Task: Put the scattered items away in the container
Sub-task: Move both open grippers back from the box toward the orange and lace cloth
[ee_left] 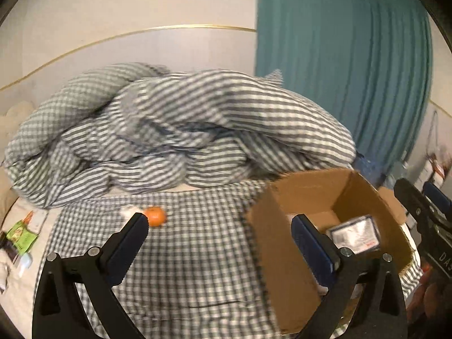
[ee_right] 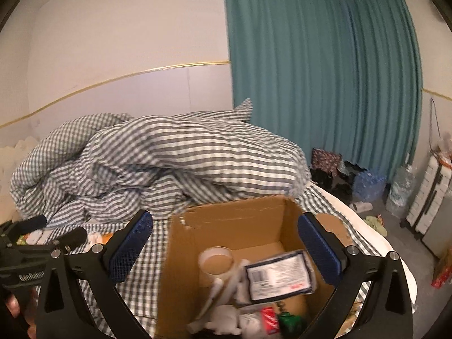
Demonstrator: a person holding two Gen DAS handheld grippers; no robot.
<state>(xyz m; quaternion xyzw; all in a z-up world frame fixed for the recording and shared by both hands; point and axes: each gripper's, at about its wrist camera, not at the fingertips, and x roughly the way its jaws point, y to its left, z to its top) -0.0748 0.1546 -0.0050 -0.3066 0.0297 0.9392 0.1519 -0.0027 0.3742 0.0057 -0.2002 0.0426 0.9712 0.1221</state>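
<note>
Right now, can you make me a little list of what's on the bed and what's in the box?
place: bed with checked sheet
box: open cardboard box on the bed
in box: tape roll, dark packet with a label, white bits, something red and something green
still out: orange fruit, green packet at the bed's edge
behind: rumpled checked duvet
left claw: open, empty
right claw: open, empty, over the box

Each tool (ee_left: 219, 226) (ee_right: 226, 227) has black arms, silver screws, blue textured pads (ee_right: 130, 247) and white lettering.
</note>
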